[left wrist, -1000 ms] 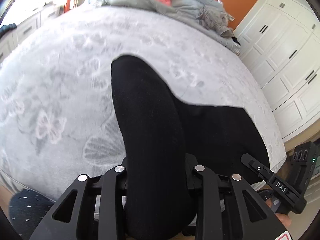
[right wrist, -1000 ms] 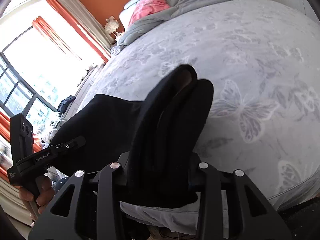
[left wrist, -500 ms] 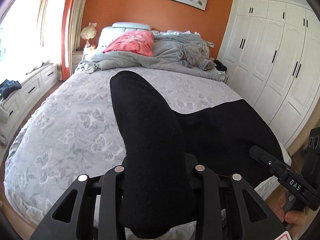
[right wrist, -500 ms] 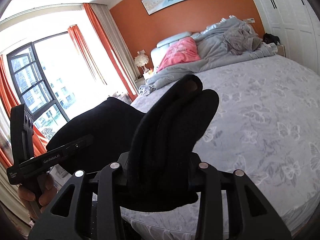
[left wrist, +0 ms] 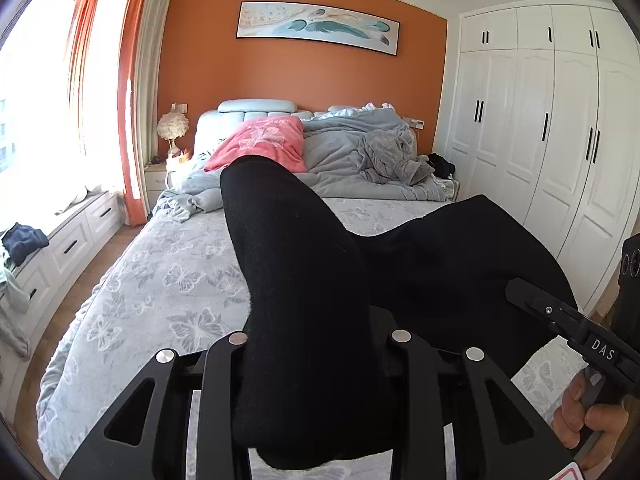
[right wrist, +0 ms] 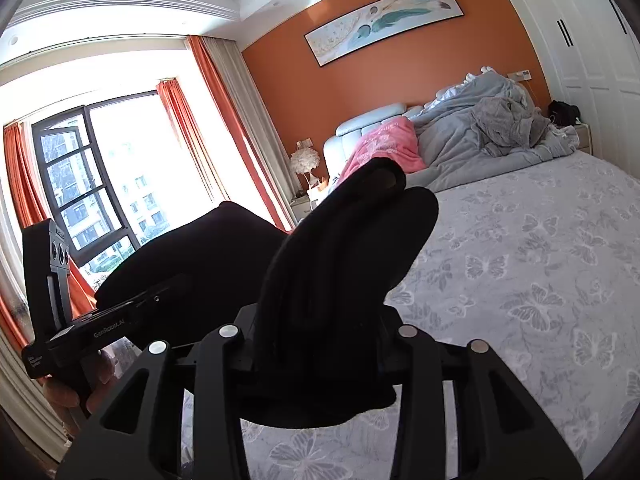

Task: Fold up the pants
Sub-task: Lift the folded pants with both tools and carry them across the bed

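A pair of black pants (left wrist: 288,260) hangs in the air above the grey butterfly-print bed (left wrist: 168,280), stretched between my two grippers. My left gripper (left wrist: 316,336) is shut on one bunched end of the fabric, which covers its fingertips. In the right wrist view the thick folded edge of the pants (right wrist: 340,260) stands up out of my right gripper (right wrist: 320,332), which is shut on it. The cloth sags between the two. The other hand-held gripper shows at the side of each view, at the right (left wrist: 568,328) and at the left (right wrist: 100,320), each held by a hand.
A rumpled grey duvet (left wrist: 352,156) and a pink pillow (left wrist: 264,140) lie at the head of the bed against the orange wall. White wardrobe doors (left wrist: 560,120) stand on the right. A window seat with drawers (left wrist: 68,240) runs along the left, and a nightstand with a lamp (left wrist: 172,132) stands beside it.
Both grippers have risen with the pants in them and tipped upward. The views have swung from the bed surface to the headboard wall. Both grips look unchanged.
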`<state>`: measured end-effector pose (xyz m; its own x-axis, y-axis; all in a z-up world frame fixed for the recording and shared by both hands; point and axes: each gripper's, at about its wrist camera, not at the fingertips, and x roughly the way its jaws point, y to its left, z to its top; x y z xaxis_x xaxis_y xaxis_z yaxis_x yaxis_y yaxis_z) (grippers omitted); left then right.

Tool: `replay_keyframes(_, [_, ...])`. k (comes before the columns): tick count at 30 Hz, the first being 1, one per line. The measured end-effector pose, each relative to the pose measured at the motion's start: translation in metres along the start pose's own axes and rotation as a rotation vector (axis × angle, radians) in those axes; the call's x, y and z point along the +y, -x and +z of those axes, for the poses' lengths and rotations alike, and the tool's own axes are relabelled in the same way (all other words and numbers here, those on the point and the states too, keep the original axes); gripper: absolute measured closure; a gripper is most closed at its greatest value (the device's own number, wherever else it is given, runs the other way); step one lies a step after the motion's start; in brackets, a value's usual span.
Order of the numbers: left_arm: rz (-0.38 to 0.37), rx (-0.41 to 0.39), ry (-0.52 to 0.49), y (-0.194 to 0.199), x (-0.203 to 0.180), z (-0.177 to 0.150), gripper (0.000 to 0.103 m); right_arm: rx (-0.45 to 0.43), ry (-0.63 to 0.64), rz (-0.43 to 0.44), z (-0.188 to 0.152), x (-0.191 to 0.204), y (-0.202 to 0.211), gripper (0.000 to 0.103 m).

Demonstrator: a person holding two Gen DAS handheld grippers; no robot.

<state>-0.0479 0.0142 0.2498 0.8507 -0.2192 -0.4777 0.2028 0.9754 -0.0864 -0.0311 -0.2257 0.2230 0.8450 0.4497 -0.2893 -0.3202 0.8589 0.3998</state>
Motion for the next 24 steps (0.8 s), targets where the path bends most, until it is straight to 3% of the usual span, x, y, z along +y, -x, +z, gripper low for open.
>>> replay_keyframes(13, [0.017,-0.096,-0.014,-0.077,0.015,0.081,0.075,-0.103,0.05,0.009,0.076,-0.03,-0.077,0.066])
replay_keyframes(19, [0.043,-0.139,-0.022,-0.115,0.019,0.1,0.074,-0.135,0.086,0.006,0.089,-0.044,-0.117,0.066])
replay_keyframes(24, [0.058,-0.107,-0.005,-0.163,0.031,0.102,0.074,-0.133,0.095,-0.009,0.082,-0.064,-0.157,0.066])
